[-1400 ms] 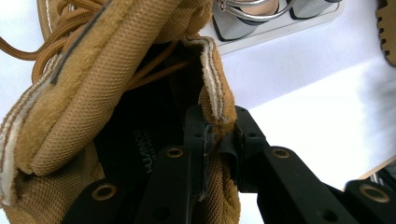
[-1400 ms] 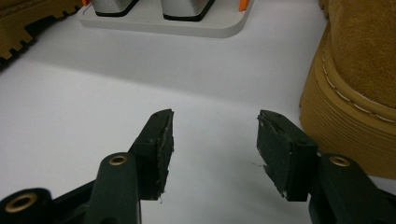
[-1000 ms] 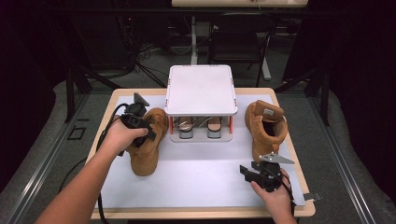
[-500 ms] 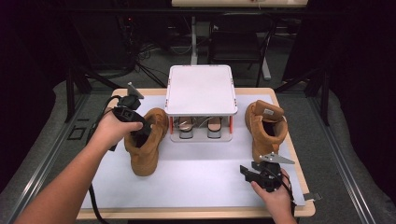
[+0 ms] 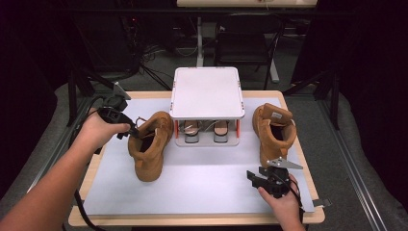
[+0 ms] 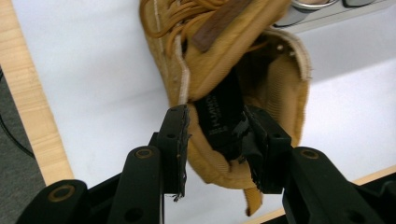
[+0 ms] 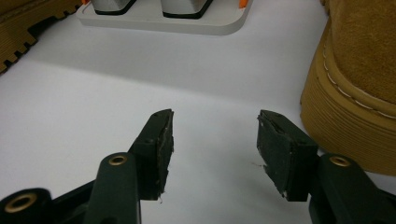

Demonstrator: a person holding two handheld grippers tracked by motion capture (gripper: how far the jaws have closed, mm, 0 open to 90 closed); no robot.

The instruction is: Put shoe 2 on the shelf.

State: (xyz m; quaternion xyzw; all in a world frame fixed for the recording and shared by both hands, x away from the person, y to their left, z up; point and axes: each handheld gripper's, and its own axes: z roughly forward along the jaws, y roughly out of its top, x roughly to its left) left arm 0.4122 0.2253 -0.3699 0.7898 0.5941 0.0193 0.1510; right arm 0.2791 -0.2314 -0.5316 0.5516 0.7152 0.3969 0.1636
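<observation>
white mat covers the bench (image 5: 202, 219); left tool (image 6: 217, 140) pinches the collar of the tan suede boot (image 5: 149, 149) beside the white rack (image 5: 207, 91). right tool (image 7: 212, 149) gapes idle. next, probably lifting.

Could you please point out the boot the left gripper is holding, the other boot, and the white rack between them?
Left boot (image 5: 150, 149): high view, on its tan upper side.
Right boot (image 5: 273, 126): high view, on its collar and tongue.
White rack (image 5: 206, 92): high view, on its flat top shelf.
</observation>
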